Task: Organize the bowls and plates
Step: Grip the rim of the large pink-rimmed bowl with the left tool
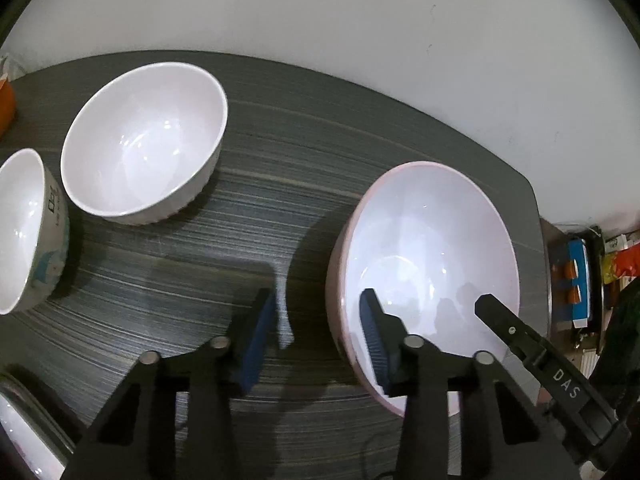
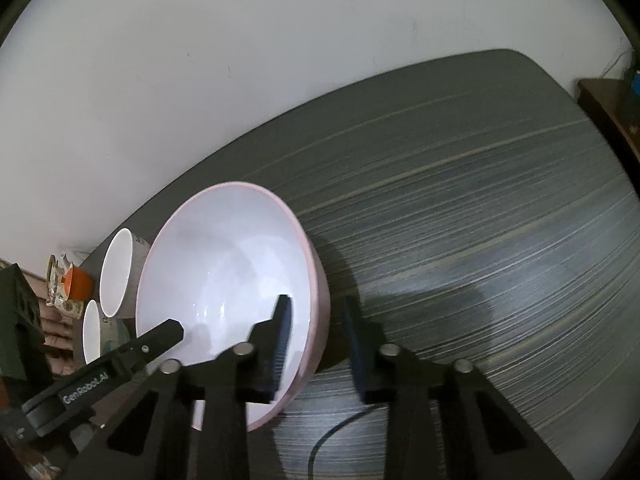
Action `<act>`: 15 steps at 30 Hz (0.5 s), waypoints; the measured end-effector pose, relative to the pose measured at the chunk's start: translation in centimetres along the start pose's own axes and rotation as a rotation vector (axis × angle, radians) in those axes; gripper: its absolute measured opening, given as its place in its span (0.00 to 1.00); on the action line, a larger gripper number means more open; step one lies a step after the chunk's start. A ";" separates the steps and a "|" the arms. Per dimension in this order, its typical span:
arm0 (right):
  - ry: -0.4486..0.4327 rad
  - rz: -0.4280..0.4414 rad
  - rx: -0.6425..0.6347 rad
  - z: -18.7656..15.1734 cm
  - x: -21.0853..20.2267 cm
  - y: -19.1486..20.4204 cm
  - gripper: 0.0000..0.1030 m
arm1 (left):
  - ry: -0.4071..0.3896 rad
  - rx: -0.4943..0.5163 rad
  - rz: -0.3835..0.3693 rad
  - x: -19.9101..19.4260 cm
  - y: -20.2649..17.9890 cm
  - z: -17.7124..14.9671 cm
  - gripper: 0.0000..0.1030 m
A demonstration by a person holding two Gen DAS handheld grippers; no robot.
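Both straddling opposite walls of the large pink-rimmed white ceramic bowl (image 1: 424, 264), for a balanced two-sided lift. Left gripper (image 1: 316, 320) apart, rim between, not visibly pinched. Right gripper (image 2: 318, 326) likewise.

surface: dark striped table (image 1: 280, 184) | on it: pink bowl (image 1: 424, 248), white bowl (image 1: 148, 140), patterned bowl (image 1: 24, 232)

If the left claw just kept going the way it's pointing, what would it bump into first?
Most likely the pink bowl: the left gripper already straddles its near wall, one finger inside, one outside. Going on, the wall or the table beneath comes first; depth is unclear.
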State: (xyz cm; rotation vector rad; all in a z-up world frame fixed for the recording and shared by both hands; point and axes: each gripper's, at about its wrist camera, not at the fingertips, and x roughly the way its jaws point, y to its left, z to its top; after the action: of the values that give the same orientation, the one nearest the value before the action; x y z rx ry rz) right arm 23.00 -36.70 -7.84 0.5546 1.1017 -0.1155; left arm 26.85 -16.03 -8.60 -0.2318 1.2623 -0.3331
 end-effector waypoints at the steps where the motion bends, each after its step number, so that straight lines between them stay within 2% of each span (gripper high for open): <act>1: 0.002 0.002 0.011 -0.1 0.1 -0.1 0.17 | -0.003 -0.005 -0.014 0.0 0.1 -0.1 0.25; 3: -0.002 0.004 0.019 -0.1 0.0 -0.2 0.16 | -0.009 -0.003 -0.033 -0.2 0.0 -0.2 0.22; 4: -0.003 0.000 0.020 -0.1 -0.1 -0.1 0.16 | -0.013 0.004 -0.036 -0.3 -0.1 -0.3 0.16; 6: -0.003 -0.011 0.020 -0.3 -0.3 0.0 0.16 | -0.019 0.036 -0.035 -0.6 -0.7 -0.8 0.11; 15: 0.008 -0.005 0.021 -2.1 -2.3 0.2 0.16 | -0.027 0.049 -0.039 -2.8 -0.1 -2.6 0.11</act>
State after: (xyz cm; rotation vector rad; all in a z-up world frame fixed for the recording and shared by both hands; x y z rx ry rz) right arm 20.30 -35.99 -6.44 0.5721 1.1107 -0.1291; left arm 23.64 -15.04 -6.87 -0.2186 1.2232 -0.3929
